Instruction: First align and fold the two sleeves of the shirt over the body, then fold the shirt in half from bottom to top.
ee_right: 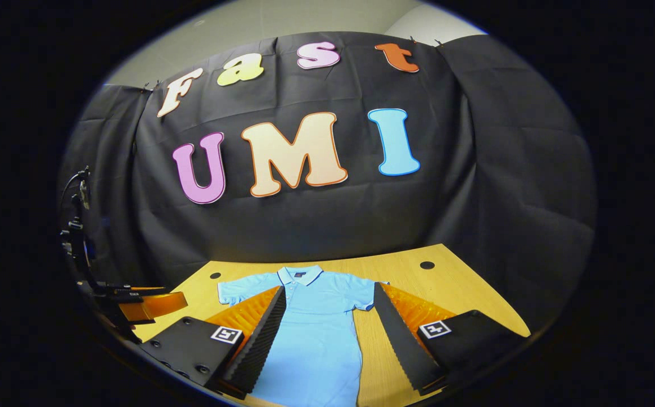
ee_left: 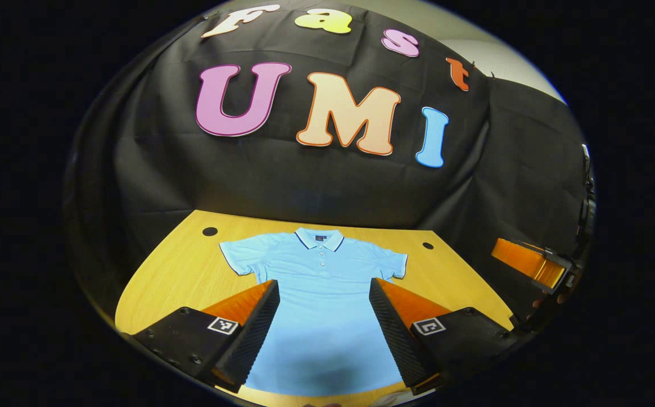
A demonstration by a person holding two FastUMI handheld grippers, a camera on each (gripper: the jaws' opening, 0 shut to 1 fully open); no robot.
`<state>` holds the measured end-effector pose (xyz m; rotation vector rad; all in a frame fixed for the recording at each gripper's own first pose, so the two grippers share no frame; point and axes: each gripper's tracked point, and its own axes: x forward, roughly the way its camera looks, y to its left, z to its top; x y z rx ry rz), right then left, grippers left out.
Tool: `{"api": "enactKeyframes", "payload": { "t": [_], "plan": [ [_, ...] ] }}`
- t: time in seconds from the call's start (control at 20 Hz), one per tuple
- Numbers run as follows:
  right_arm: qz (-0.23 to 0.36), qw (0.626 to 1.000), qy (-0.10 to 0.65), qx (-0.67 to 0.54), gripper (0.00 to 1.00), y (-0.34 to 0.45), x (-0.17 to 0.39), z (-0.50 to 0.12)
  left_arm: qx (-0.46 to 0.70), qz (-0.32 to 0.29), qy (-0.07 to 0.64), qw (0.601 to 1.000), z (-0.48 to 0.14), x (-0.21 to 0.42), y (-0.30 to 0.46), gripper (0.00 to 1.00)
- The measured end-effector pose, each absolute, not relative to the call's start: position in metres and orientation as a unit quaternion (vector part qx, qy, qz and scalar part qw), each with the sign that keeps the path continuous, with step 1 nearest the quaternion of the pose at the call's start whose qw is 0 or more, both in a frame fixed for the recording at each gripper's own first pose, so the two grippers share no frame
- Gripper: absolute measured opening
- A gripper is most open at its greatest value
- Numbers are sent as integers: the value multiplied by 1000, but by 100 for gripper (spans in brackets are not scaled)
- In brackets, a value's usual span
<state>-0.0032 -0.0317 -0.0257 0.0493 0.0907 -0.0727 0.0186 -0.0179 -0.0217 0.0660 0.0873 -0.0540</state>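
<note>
A light blue polo shirt (ee_left: 319, 282) lies flat on the wooden table (ee_left: 175, 282), collar toward the back wall, both short sleeves spread out to the sides. My left gripper (ee_left: 323, 294) hovers open above the shirt's body, its fingers framing the torso. In the right gripper view the same shirt (ee_right: 310, 328) lies front-up, and my right gripper (ee_right: 330, 299) is open above its right half. The right gripper (ee_left: 531, 263) also appears at the far right of the left gripper view, and the left gripper (ee_right: 146, 305) at the left of the right gripper view. Neither holds anything.
The table (ee_right: 452, 294) has round cable holes at its back corners (ee_left: 210, 231) (ee_left: 427, 246) (ee_right: 427, 265). Black cloth closes off the back and sides. A stand with cables (ee_right: 76, 237) rises at the left of the right gripper view.
</note>
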Motion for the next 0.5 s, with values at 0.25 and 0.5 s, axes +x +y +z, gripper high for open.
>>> {"api": "enactKeyframes", "payload": {
  "t": [0.25, 0.5],
  "plan": [
    [-36, 998, 49, 22, 98, -33, -2, -29, 32, -27, 46, 998, -25, 18, -18, 96],
    [-31, 998, 53, 27, 97, -31, 3, -31, 24, -18, 51, 998, -27, 17, -10, 96]
  ]
}}
